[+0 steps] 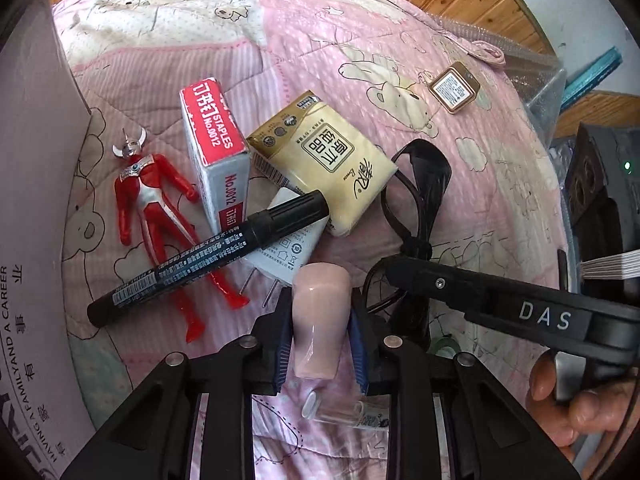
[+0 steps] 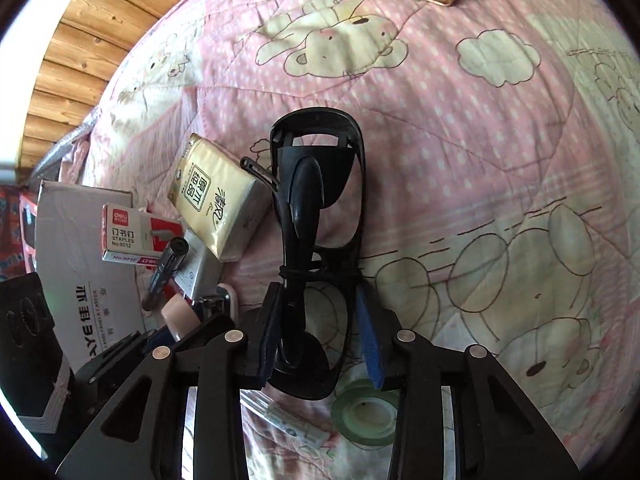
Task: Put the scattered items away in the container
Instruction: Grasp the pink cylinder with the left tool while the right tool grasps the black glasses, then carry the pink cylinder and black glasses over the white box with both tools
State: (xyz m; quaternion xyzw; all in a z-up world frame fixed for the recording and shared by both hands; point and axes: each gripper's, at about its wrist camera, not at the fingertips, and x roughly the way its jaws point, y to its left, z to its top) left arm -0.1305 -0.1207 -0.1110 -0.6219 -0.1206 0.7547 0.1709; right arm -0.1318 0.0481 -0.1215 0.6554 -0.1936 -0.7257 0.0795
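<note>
The bottle [image 1: 320, 320] sat clamped in the left claw [image 1: 320, 350] over the bed [image 1: 460, 208]; the right claw [image 2: 320, 336], part open, straddled the glasses [image 2: 316, 216], ungripped. Next: carry it to the box [image 1: 36, 208]

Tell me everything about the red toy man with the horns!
The red toy figure looks like shiny plastic, red with silver stripes on its chest and legs, a silver head and two curved silver horns. It lies flat on its back on the pink quilt, arms out at its sides, beside the staples box. The black marker lies across its legs. No fingers touch it. The right wrist view shows only a red sliver behind the marker.
</note>
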